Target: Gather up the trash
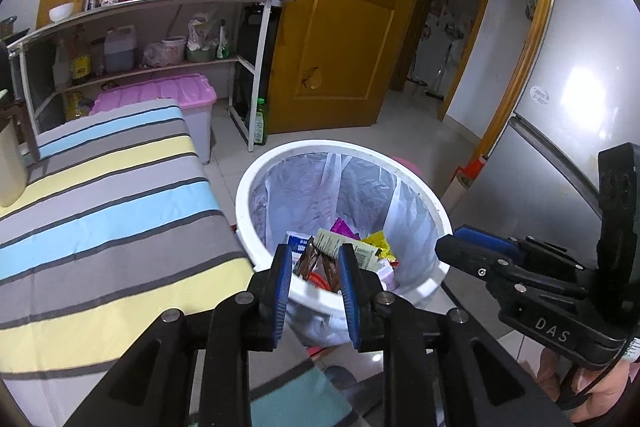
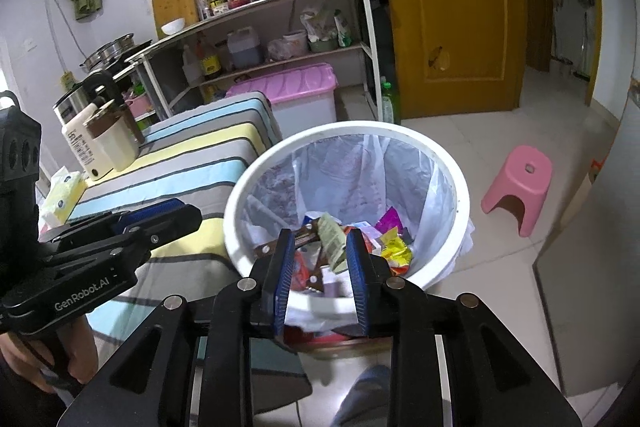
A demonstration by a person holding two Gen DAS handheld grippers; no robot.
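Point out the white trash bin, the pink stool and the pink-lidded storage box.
white trash bin (image 2: 460, 183): right wrist view, on its white rim.
pink stool (image 2: 524, 171): right wrist view, on its seat top.
pink-lidded storage box (image 1: 160, 93): left wrist view, on the pink lid.

Left gripper (image 1: 315, 291): black plastic linkage arms, silver round pivot pins, blue ribbed pads; white "GenRobot.AI" lettering on its side. Right gripper (image 2: 322, 281): same black build, blue pads, small screws, white "DAS" marking, thin black cable near the handle.
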